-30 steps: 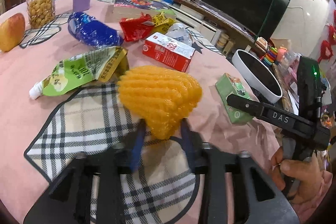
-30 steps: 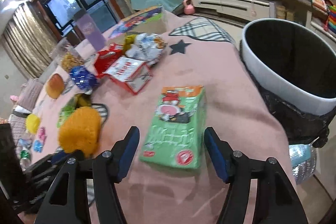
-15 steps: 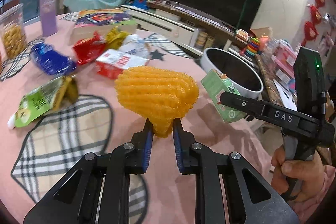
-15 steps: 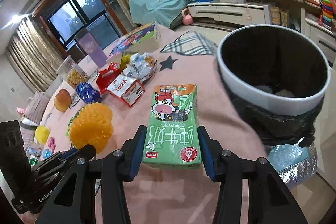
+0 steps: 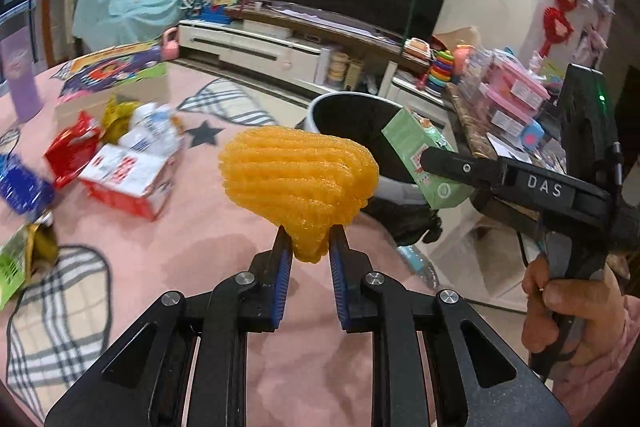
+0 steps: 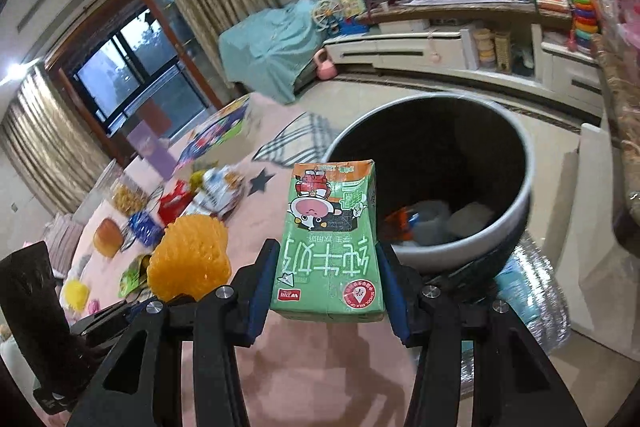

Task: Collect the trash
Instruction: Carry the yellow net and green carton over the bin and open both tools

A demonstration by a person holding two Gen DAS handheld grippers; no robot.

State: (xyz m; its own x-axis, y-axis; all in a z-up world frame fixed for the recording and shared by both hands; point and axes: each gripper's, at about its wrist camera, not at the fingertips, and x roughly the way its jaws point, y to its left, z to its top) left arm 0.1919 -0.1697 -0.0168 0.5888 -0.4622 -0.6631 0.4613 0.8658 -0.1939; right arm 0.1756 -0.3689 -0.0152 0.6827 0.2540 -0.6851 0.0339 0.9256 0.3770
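Observation:
My left gripper (image 5: 308,241) is shut on an orange foam fruit net (image 5: 298,183) and holds it above the pink tablecloth. My right gripper (image 6: 326,259) is shut on a green milk carton (image 6: 330,239) and holds it up at the near rim of the white trash bin (image 6: 516,223) with a black liner. The bin holds some trash. In the left wrist view the carton (image 5: 424,157) and the right gripper (image 5: 440,163) hang over the bin (image 5: 320,107). The foam net also shows in the right wrist view (image 6: 190,257).
On the table lie a red-and-white carton (image 5: 128,183), red wrapper (image 5: 70,155), crumpled white bag (image 5: 152,131), blue bag (image 5: 20,187), green pouch (image 5: 12,267) and colourful box (image 5: 116,71). A TV stand (image 5: 280,43) is behind. A silver bag (image 6: 536,299) sits beside the bin.
Both grippers have risen and moved toward the bin. The right gripper closed on the green carton and lifted it off the table. The left still holds the foam net.

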